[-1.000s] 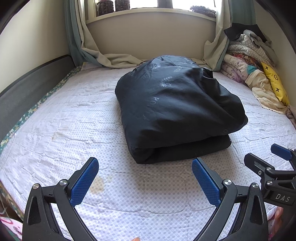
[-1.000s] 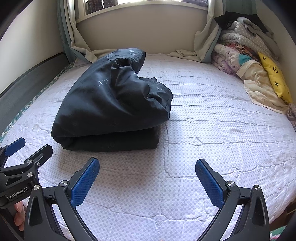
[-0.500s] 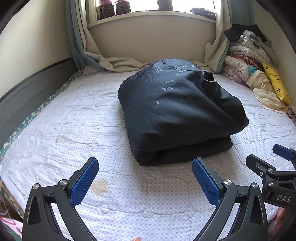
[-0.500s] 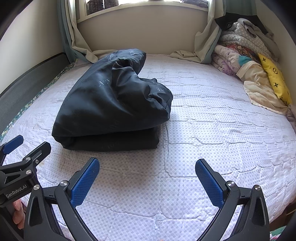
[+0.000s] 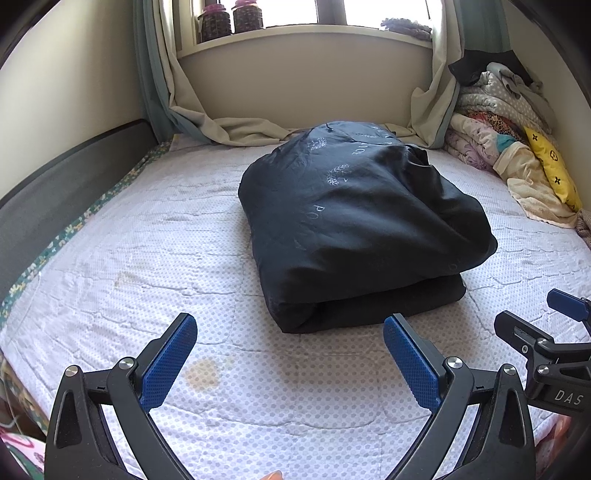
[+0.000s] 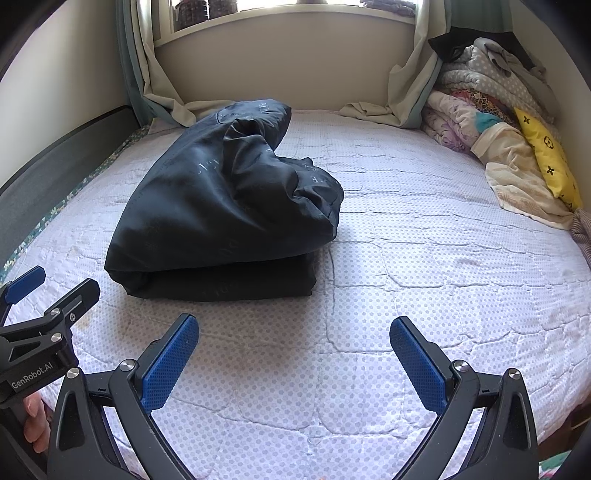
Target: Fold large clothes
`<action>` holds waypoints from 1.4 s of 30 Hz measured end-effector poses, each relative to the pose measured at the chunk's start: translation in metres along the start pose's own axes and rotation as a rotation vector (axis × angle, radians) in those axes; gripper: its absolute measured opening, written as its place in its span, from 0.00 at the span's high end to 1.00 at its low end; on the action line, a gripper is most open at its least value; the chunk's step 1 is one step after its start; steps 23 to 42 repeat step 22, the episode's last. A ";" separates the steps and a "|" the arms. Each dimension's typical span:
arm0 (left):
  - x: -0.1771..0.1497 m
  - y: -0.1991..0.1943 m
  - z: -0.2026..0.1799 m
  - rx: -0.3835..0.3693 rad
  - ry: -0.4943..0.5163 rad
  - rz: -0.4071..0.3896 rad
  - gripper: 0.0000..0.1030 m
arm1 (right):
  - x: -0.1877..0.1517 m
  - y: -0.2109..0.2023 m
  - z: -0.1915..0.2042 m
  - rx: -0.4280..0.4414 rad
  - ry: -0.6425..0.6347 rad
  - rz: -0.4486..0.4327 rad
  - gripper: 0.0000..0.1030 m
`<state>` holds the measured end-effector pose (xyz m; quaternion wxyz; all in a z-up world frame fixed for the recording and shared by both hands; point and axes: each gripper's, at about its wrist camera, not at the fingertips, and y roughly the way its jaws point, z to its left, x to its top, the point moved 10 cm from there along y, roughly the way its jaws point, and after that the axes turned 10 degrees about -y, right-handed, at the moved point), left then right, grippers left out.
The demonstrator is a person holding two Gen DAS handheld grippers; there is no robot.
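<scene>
Two grippers hovering over bed [image 5: 110, 258], both spread wide w/ nothing between blue pads. Left gripper [image 5: 290, 360] low at near edge of mattress, pointed at folded dark garment [image 5: 362, 229]; pads clear of fabric, apart from it. Right gripper [image 6: 293, 363] also low, aimed at bare quilted sheet to right of garment [image 6: 221, 206]; not touching anything. Each gripper partly seen in other's view: right one at lower-right edge of left cam [image 5: 546, 343], left one at lower-left edge of right cam [image 6: 40, 325], w/ bit of hand [image 6: 35, 424] gripping below it. Garment folded into thick bundle, upper layer puffed over flatter lower layer, faint pale lettering + leaf marks on top; sat roughly mid-bed, nearer left side, far end close to curtain hems. Folded edge faced grippers. Yellowish stain [image 5: 202, 373] on sheet just ahead of left gripper's left pad. Pile of blankets/clothes [image 6: 480, 122] heaped at far-right corner w/ yellow patterned cushion [image 6: 546, 155] leaning on it, well apart from garment. Beige curtains [image 5: 229, 125] draped onto far edge of bed below window sill; two dark jars [image 5: 231, 18] on sill. Dark padded rail [image 5: 66, 184] along left side, floral trim beneath it.
</scene>
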<state>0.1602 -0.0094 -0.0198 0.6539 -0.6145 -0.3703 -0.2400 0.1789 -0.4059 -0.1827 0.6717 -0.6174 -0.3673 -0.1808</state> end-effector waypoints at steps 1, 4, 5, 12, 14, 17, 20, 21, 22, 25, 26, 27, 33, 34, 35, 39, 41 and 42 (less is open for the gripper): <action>0.000 0.000 0.000 0.000 0.000 0.001 0.01 | 0.000 0.000 0.001 -0.001 0.001 0.000 0.00; 0.000 0.000 -0.001 -0.004 0.001 0.001 0.01 | -0.001 -0.001 0.001 0.000 -0.001 0.002 0.00; -0.001 0.000 -0.001 -0.006 0.001 0.002 0.01 | -0.001 -0.001 0.000 0.000 -0.001 0.003 0.00; -0.002 -0.001 -0.002 -0.016 -0.002 0.005 0.01 | -0.001 -0.002 0.000 0.003 -0.002 0.006 0.00; -0.002 -0.001 -0.002 -0.016 -0.004 0.006 0.01 | -0.002 -0.001 0.000 0.006 -0.002 0.007 0.00; -0.003 0.000 -0.002 -0.016 0.001 0.012 0.01 | -0.003 0.000 0.001 0.009 -0.005 0.011 0.00; -0.004 0.001 -0.002 -0.013 0.011 0.011 0.01 | -0.005 0.003 0.001 0.013 -0.003 0.018 0.00; -0.004 0.001 -0.002 -0.012 0.016 0.010 0.01 | -0.005 0.003 0.001 0.013 -0.003 0.021 0.00; -0.004 0.001 -0.003 -0.011 0.017 0.008 0.01 | -0.006 0.004 0.000 0.014 -0.003 0.024 0.00; -0.004 0.001 -0.003 -0.011 0.017 0.008 0.01 | -0.006 0.004 0.000 0.014 -0.003 0.024 0.00; -0.004 0.001 -0.003 -0.011 0.017 0.008 0.01 | -0.006 0.004 0.000 0.014 -0.003 0.024 0.00; -0.004 0.001 -0.003 -0.011 0.017 0.008 0.01 | -0.006 0.004 0.000 0.014 -0.003 0.024 0.00; -0.004 0.001 -0.003 -0.011 0.017 0.008 0.01 | -0.006 0.004 0.000 0.014 -0.003 0.024 0.00; -0.004 0.001 -0.003 -0.011 0.017 0.008 0.01 | -0.006 0.004 0.000 0.014 -0.003 0.024 0.00; -0.004 0.001 -0.003 -0.011 0.017 0.008 0.01 | -0.006 0.004 0.000 0.014 -0.003 0.024 0.00; -0.004 0.001 -0.003 -0.011 0.017 0.008 0.01 | -0.006 0.004 0.000 0.014 -0.003 0.024 0.00; -0.004 0.001 -0.003 -0.011 0.017 0.008 0.01 | -0.006 0.004 0.000 0.014 -0.003 0.024 0.00; -0.004 0.001 -0.003 -0.011 0.017 0.008 0.01 | -0.006 0.004 0.000 0.014 -0.003 0.024 0.00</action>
